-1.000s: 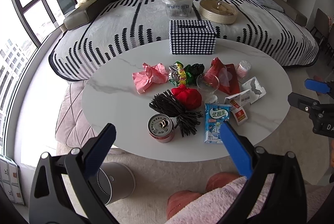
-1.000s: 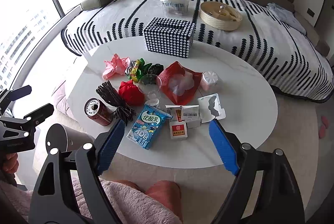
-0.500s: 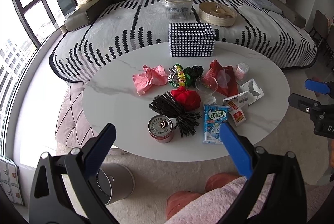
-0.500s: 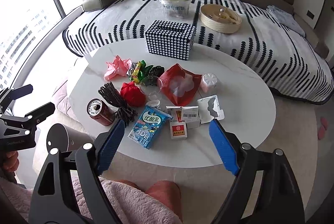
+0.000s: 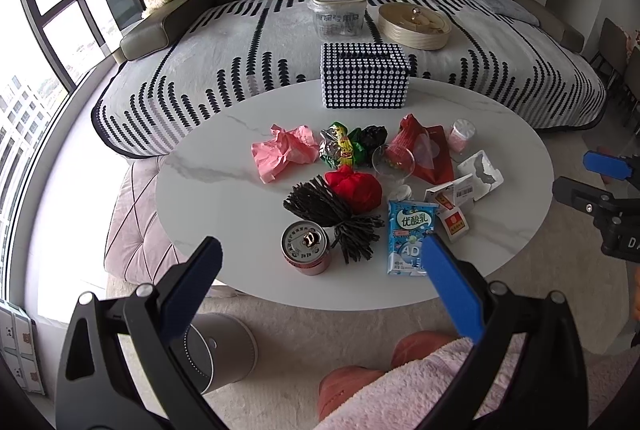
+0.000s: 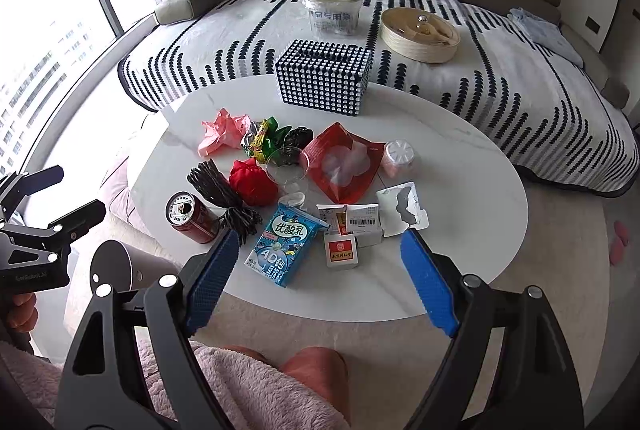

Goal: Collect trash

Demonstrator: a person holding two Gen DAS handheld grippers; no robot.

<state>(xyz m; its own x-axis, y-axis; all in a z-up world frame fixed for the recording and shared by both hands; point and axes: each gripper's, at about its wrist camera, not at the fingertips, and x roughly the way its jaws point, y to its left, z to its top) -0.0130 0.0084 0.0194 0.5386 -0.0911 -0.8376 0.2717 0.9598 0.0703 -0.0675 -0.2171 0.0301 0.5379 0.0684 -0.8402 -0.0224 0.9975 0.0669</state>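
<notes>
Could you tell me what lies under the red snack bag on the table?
The red snack bag lies flat on the white table, its near tip beside a torn white packet. Whatever is beneath its middle is covered, so I cannot tell.

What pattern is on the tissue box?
Black with a grid of white dots on the tissue box; clearest in the right wrist view.

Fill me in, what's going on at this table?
A person holds both blue-padded grippers, left gripper and right gripper, open above the near edge of the white oval marble table; neither grips anything. The litter is untouched: a red drink can standing upright, a blue milk-drink carton lying flat, a crumpled pink paper, a red foil pouch. A grey cylindrical bin waits on the floor below.
</notes>
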